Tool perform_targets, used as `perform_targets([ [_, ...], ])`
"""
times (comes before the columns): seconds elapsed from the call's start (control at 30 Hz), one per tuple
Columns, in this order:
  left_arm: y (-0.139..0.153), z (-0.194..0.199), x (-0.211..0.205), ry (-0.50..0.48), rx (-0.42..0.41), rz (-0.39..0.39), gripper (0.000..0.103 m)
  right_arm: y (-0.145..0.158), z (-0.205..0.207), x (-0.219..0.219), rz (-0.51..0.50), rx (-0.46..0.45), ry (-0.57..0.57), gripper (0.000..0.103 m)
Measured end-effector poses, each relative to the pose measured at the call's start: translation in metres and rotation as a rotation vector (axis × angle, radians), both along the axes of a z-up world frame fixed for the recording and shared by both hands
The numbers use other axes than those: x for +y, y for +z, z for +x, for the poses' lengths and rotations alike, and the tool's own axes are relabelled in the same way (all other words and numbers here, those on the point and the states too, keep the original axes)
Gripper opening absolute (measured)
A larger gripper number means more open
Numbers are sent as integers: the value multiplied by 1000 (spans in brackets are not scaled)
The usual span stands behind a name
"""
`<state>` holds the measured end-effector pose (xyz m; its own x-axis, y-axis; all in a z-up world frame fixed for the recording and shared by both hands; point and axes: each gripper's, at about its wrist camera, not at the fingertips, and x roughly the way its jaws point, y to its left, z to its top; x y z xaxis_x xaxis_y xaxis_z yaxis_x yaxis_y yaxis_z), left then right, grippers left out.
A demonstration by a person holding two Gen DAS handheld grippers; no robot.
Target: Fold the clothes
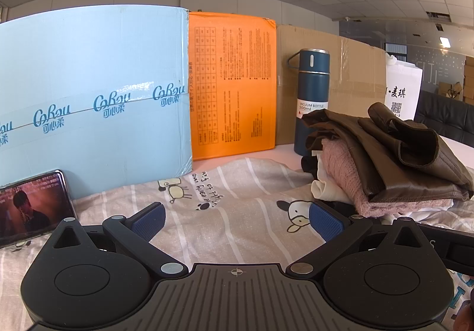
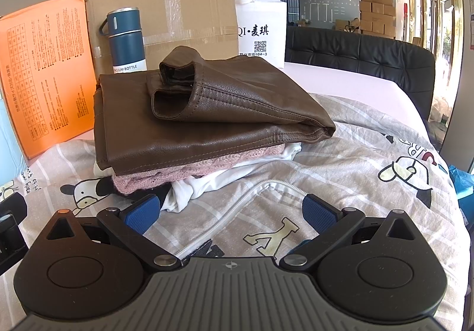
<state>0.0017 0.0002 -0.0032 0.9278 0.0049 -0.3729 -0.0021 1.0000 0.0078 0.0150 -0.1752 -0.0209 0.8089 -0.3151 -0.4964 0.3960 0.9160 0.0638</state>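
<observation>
Across the middle of the right wrist view sits a stack of folded clothes, topped by a brown leather garment (image 2: 207, 112) with a cuff standing up from it, over a pink knit (image 2: 166, 175) and white cloth (image 2: 213, 180) (something black shows at the bottom of the stack, hard to make out). The stack rests on a striped cartoon-print sheet (image 2: 340, 171) with a white zipper running toward the lower centre. At the bottom of that frame the right gripper (image 2: 231, 214) is spread wide, grasping nothing, just short of the stack. In the left wrist view the left gripper (image 1: 237, 223) is likewise released over the bare sheet, the stack at the right of the frame. Behind stand a blue vacuum bottle (image 1: 311, 85), an orange box (image 1: 234, 85), a light blue box (image 1: 94, 88) and a brown carton (image 2: 177, 14); a phone (image 1: 32, 206) with a lit screen leans at lower left.
</observation>
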Motion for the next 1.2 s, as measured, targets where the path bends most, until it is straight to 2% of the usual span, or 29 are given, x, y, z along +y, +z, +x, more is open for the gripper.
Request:
perform_targets([
  [0.83, 0, -1, 1, 0, -10, -3, 103, 0, 1, 0, 3, 6, 5, 103],
  [1.03, 8, -7, 8, 19, 61, -83, 103, 1, 0, 0, 12, 0, 15, 103],
  [1.2, 23, -16, 8, -21, 63, -82, 103, 2, -2, -2, 36, -7, 25, 103],
])
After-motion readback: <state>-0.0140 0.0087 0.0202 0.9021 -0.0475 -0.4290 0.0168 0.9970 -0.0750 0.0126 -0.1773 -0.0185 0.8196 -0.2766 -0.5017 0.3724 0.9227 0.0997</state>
